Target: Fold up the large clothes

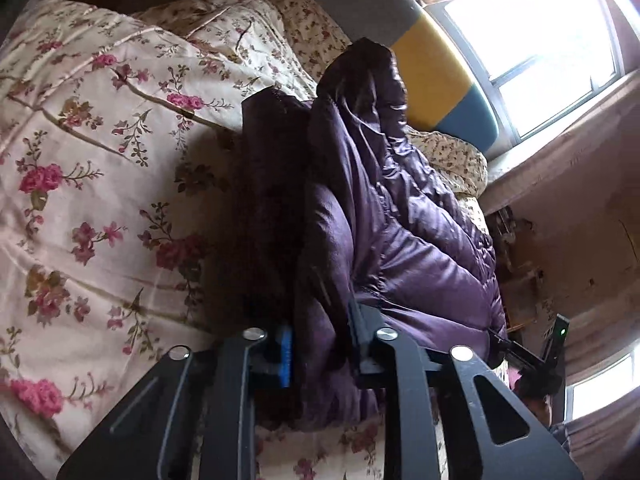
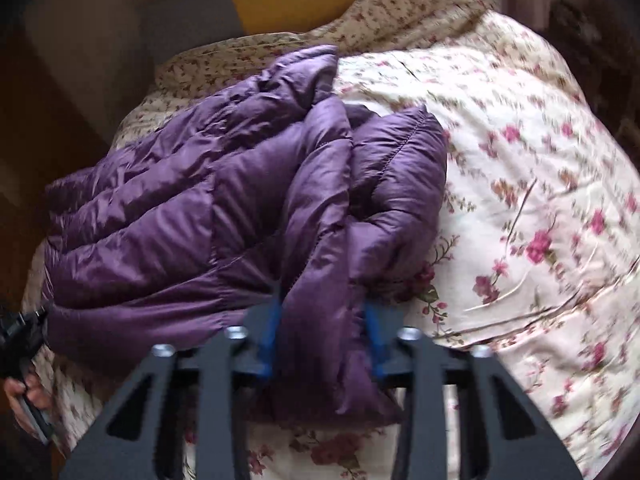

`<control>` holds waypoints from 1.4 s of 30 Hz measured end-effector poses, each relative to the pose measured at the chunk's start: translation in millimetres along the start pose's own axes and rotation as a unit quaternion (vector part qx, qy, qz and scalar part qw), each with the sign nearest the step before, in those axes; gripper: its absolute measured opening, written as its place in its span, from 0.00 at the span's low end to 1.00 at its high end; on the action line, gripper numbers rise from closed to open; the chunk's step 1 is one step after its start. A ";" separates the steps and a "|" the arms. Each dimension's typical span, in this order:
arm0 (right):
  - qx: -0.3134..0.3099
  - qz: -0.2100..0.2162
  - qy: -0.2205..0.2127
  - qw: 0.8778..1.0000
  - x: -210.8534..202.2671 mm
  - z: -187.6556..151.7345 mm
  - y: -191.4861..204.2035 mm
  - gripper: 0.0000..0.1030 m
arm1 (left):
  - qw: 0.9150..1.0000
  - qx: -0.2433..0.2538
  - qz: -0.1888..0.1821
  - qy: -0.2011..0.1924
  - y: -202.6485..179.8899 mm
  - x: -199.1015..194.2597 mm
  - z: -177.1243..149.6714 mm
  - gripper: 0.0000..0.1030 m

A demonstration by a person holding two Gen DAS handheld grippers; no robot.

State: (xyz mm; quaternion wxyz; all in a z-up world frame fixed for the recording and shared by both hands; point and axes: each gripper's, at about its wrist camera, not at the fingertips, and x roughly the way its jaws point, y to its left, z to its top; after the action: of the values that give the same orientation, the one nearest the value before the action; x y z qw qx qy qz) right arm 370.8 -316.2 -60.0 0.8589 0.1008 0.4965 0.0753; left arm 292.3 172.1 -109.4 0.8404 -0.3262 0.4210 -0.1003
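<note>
Across the floral bed (image 2: 520, 200) we see a purple down jacket (image 2: 192, 208); our left hand-held gripper (image 1: 320, 344) and right hand-held gripper (image 2: 320, 320) each pinch its edge.

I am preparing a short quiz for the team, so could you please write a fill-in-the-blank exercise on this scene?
1. The puffy jacket being folded is ____ in colour.
2. It lies on a bedspread printed with ____.
3. The jaws of the right gripper are ____ on the jacket's fabric.
4. The jaws of the left gripper are closed on the ____.

Missing words: purple; flowers; closed; jacket
</note>
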 end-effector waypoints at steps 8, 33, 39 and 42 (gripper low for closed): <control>-0.055 -0.026 0.006 0.998 -32.8 -35.6 21.0 0.16 | 1.000 0.023 0.005 0.010 -1.6 -27.2 -28.4 0.15; -0.183 -0.084 0.036 0.979 -123.9 -229.7 73.5 0.16 | 0.999 0.040 0.003 0.011 20.8 -152.2 -191.8 0.15; -0.200 -0.098 0.029 0.975 -135.6 -233.7 75.5 0.48 | 0.998 0.050 0.031 0.009 12.9 -168.7 -189.4 0.39; -0.191 -0.088 0.019 0.977 -143.9 -225.4 76.4 0.60 | 0.998 0.044 0.032 -0.019 13.2 -181.1 -176.0 0.55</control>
State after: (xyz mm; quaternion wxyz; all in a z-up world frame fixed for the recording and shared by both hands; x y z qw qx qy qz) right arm 101.6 -253.1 -30.2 0.8559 -0.1108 0.4961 0.0949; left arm 41.6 180.9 -77.6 0.8644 -0.2769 0.4107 -0.0858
